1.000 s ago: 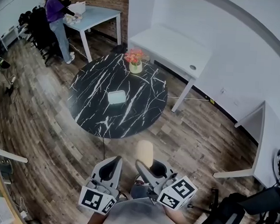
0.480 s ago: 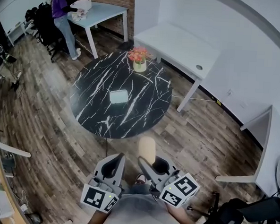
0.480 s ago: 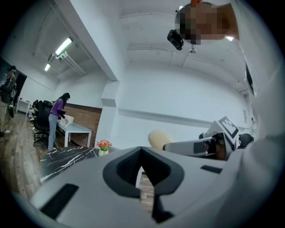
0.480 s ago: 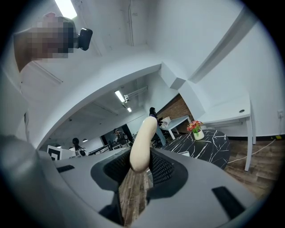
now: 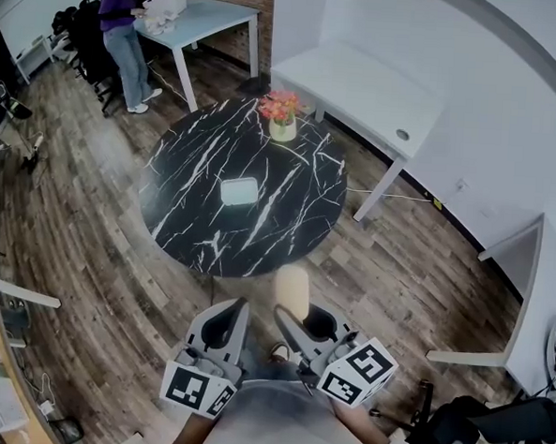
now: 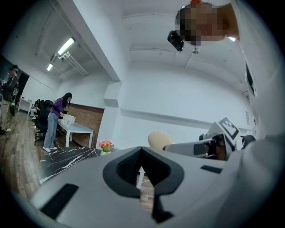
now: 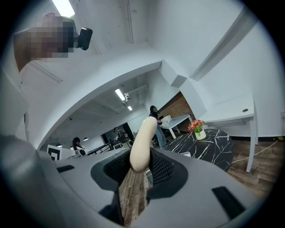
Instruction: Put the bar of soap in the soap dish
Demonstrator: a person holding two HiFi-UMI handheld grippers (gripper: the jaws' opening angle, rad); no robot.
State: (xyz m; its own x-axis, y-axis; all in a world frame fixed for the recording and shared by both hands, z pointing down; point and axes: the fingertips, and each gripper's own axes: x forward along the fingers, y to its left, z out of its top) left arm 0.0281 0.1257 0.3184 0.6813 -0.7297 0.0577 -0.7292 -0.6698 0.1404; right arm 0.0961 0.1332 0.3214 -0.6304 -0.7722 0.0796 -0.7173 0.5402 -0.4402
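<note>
A cream oval bar of soap (image 5: 291, 292) stands upright between the jaws of my right gripper (image 5: 293, 317), which is shut on it; in the right gripper view the soap (image 7: 143, 141) rises from the toothed pads. A pale rectangular soap dish (image 5: 239, 191) lies near the middle of the round black marble table (image 5: 184, 229), well ahead of both grippers. My left gripper (image 5: 227, 315) hangs beside the right one over the wood floor, jaws shut with nothing in them (image 6: 141, 153). The left gripper view also shows the soap (image 6: 159, 140) off to the right.
A vase of flowers (image 5: 283, 113) stands on the table's far edge. White desks (image 5: 361, 85) line the wall behind, another (image 5: 526, 307) is at right. A person (image 5: 121, 19) stands at a far table at the upper left. Dark chairs (image 5: 472, 430) sit at the lower right.
Both grippers have drifted a little over the floor together and the view has shifted with them. The soap stays gripped in the right jaws; the left jaws stay shut.
</note>
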